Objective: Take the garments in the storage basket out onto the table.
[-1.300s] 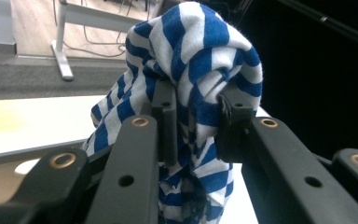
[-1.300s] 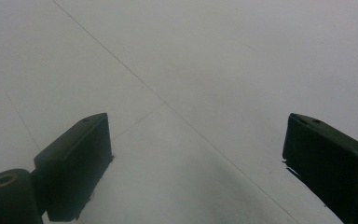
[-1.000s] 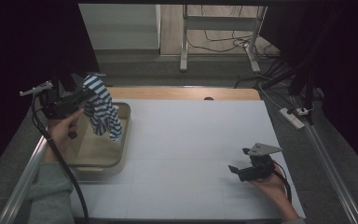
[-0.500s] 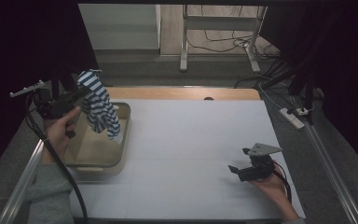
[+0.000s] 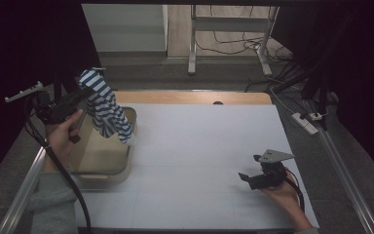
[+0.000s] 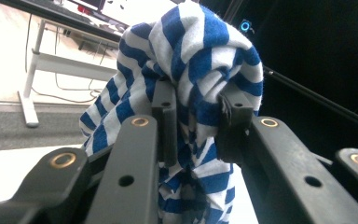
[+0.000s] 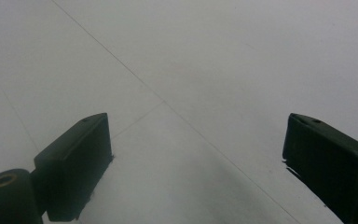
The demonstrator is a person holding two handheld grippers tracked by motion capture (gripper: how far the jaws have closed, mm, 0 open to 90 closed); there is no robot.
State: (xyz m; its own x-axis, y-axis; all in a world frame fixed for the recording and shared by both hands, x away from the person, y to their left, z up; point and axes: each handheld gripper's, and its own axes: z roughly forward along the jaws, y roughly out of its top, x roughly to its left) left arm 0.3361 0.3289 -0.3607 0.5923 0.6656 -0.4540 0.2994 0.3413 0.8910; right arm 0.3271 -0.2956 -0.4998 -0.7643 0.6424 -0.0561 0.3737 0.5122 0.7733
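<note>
White table [image 5: 199, 146], striped cloth [image 5: 104, 105] (unlabelled) gripped

Tabletop [image 5: 195, 146]: bare white surface is left open across its middle and far right, so free passage is offered between the tray [image 5: 102, 163] at the left edge and the right tongs [image 5: 248, 179] near the front right. Obstacles are catalogued: tray walls, the striped cloth [image 5: 104, 105] hung above the tray from the left tongs [image 5: 85, 92], and a trailing cable [image 5: 58, 165] alongside the tray's left side.

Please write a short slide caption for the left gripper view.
Left gripper clamps a blue-and-white striped cloth bunched between its black jaws.
</note>
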